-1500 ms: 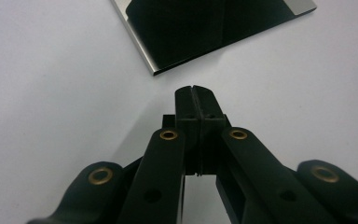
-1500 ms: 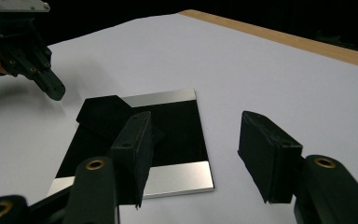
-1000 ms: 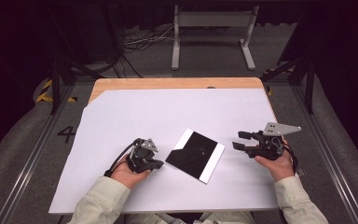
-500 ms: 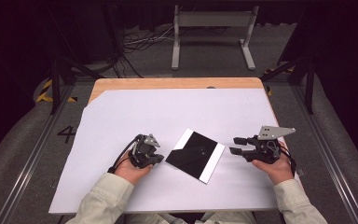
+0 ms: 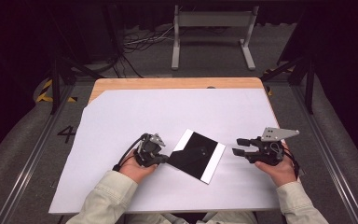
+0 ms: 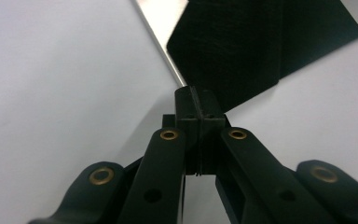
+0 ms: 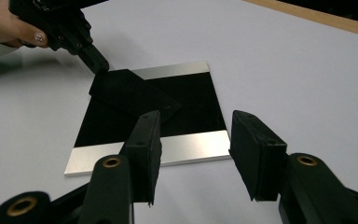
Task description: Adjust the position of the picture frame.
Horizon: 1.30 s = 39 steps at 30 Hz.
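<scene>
A flat square plate (image 5: pixel 196 156), black in its middle with a bare silver metal band along two opposite edges, lies on the large white sheet (image 5: pixel 177 116) that covers the wooden table (image 5: pixel 168 83), between the person's two hands and nearer the seated side; on top of it rests a smaller black rectangular flap of thin sheet material (image 7: pixel 133 95), one corner of which reaches just past the plate's edge toward the left hand.

The left gripper (image 5: pixel 161 158), a black two-jaw tool held in the left hand (image 5: pixel 135 169), lies low at the plate's left corner; in the left gripper view its jaws are pressed together, pinching the corner of the black flap (image 6: pixel 242 51), with the silver band (image 6: pixel 161 32) running just beside the tips; the right gripper view shows the same pinch from across the plate.

The right gripper (image 5: pixel 237 146), black with a grey three-cornered plate on top, is held in the right hand (image 5: pixel 279 168) just beside the plate's right edge, apart from it; its jaws have just been closing and now stand partly spread with nothing between them, pointing level toward the plate (image 7: pixel 168 116); its pads (image 7: pixel 147 154) touch neither plate nor flap.
</scene>
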Available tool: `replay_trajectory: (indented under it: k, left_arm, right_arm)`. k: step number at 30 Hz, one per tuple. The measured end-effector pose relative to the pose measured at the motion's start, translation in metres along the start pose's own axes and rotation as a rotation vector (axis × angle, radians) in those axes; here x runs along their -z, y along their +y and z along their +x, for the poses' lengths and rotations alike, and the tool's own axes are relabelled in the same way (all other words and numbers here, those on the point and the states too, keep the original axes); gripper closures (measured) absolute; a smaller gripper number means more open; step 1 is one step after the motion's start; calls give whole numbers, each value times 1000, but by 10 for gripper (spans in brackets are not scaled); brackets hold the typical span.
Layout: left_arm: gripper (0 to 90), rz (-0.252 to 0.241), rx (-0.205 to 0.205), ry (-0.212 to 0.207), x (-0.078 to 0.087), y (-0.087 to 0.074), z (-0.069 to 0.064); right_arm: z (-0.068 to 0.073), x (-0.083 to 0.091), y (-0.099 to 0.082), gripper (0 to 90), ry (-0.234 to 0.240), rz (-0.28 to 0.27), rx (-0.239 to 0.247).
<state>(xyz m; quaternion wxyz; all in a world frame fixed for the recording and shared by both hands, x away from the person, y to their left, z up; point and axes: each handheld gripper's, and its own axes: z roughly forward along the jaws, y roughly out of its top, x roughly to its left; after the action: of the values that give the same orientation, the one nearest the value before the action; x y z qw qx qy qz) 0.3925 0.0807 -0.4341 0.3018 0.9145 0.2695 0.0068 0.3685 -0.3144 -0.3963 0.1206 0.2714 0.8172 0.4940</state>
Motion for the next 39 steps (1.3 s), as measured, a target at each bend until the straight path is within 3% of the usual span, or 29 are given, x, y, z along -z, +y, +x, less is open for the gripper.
replay_trajectory:
  k: [4,9,15,19,24,31,32,35,39]
  left_arm:
    - [900,27,-57,-23,-4,6,-13]
    - [900,26,-86,-67,-10,13,-27]
    - [900,20,-120,-110,-18,20,-37]
    - [900,1,-116,-147,-24,24,-42]
    - [900,-12,-128,-172,-32,29,-48]
    - [900,-23,-156,-166,-30,31,-50]
    - [900,-19,-157,-143,-28,30,-50]
    - [900,-23,-160,-126,-26,29,-46]
    - [900,-38,-134,-113,-22,26,-38]
  right_arm:
    - [1,0,0,534,2,2,1]
    - [3,3,2,554,1,15,1]
    - [12,3,8,635,23,95,48]
    - [22,-2,9,699,75,173,92]
    - [26,-7,4,741,105,234,103]
    - [24,-9,-2,814,136,310,106]
    - [23,-14,-8,880,160,379,102]
    - [23,-19,-13,900,184,435,104]
    - [24,-22,-15,900,178,490,118]
